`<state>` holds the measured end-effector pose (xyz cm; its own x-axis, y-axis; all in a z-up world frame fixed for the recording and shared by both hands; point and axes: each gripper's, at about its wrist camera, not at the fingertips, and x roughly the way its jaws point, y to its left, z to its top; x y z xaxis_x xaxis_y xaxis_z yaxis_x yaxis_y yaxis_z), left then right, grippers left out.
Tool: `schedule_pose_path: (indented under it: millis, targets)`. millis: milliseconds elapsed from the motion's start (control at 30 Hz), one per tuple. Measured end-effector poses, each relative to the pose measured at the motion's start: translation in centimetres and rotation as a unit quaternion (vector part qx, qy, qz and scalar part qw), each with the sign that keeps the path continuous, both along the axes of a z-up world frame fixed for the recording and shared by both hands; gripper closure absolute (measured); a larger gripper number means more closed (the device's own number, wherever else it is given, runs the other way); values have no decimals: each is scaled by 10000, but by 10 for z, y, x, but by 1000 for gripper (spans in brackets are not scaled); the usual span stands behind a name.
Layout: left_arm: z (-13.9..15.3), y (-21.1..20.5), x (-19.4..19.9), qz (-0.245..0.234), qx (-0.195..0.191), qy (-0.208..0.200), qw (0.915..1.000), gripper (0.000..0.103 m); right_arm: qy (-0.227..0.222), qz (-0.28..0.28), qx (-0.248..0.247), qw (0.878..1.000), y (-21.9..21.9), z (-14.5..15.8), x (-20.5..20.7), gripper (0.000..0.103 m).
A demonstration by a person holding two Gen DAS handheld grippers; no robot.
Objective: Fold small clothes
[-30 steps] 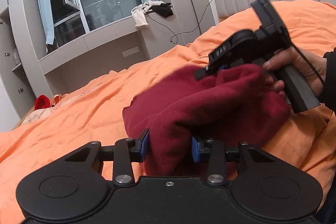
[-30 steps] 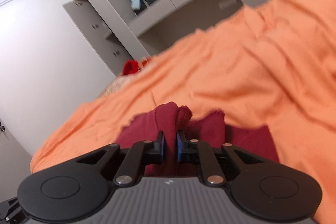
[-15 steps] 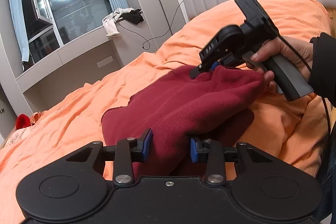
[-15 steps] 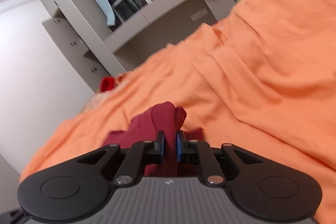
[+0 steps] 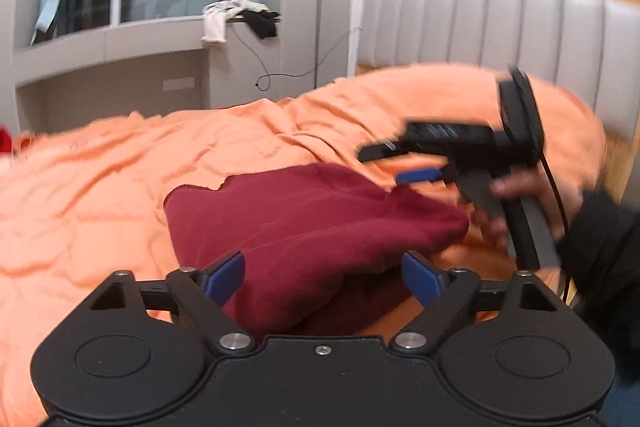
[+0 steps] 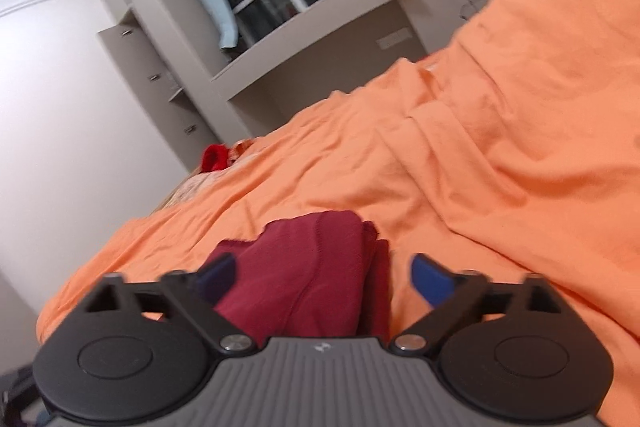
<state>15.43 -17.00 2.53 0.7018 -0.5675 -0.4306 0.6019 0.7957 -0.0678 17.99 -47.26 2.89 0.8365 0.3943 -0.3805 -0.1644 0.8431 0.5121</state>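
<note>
We see a folded dark red knit garment [image 5: 304,219] on an orange bedspread [image 5: 100,179]; our left gripper [image 5: 322,277] and right gripper [image 6: 322,277] have just been opening, releasing it.

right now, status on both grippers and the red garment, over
Left gripper and right gripper: jaws just opened, both off the cloth. Dark red garment lies folded on the orange bedspread. Nothing in the way.

One maroon garment [image 5: 312,219], two tools (both open), one bed [image 5: 100,167]
</note>
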Motion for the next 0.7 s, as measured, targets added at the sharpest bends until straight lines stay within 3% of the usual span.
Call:
schedule_pose_path:
  millis: [133,267,400,500,700]
  targets:
    - [4,13,13,424,-283,245,9984,7,64,280,-421,9987,9,3,-14,0]
    - [5,19,26,854,-254,341,9954,6,186,326,-1018,9941,23,2,-26,0]
    - [-3,17,39,1066,-112,607,9924,5,422,300,-1271,9905,28,-4,-27,0]
    - [-14,18,44,1115,57,767,9908,3,496,223,-1151,9919,21,-5,-27,0]
    - [-38,18,45,1089,222,1035,9884,2,539,-250,-356,9976,-11,-1,-27,0]
